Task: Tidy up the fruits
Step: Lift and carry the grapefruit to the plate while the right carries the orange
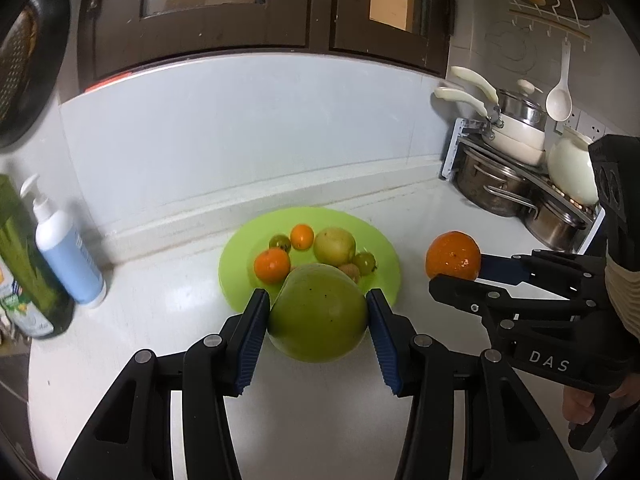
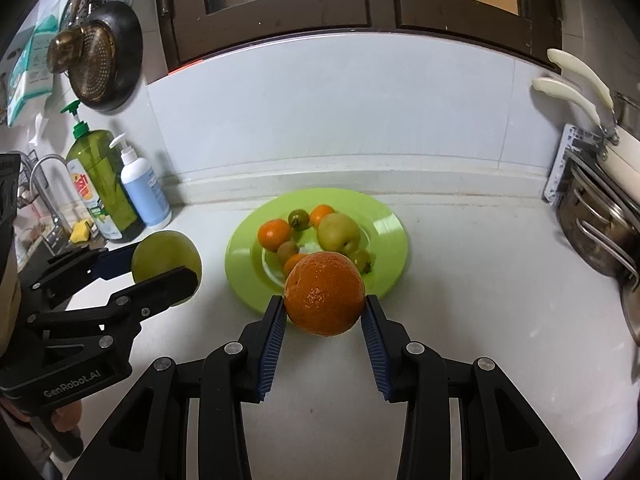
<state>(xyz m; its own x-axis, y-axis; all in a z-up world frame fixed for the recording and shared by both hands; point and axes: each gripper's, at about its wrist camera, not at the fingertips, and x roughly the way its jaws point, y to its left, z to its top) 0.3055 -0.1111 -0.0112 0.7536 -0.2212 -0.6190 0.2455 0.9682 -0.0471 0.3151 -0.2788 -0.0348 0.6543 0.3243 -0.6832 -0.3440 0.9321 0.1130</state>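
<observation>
I had both fruits up: left gripper (image 1: pixel 318 314) clamped on the green pomelo (image 1: pixel 319 312), right gripper (image 2: pixel 324 312) pinching the orange (image 2: pixel 325 293), both hanging just short of the green plate (image 2: pixel 384 222). Next, I judged, carry forward and release gently among the smaller fruit.

Each camera sits just behind its own claw and looks forward and down over the tabletop (image 1: pixel 160 320) toward the back wall. Both views share the green plate (image 1: pixel 240 252) (image 2: pixel 384 216) from near, and each sees the other claw at its side.
</observation>
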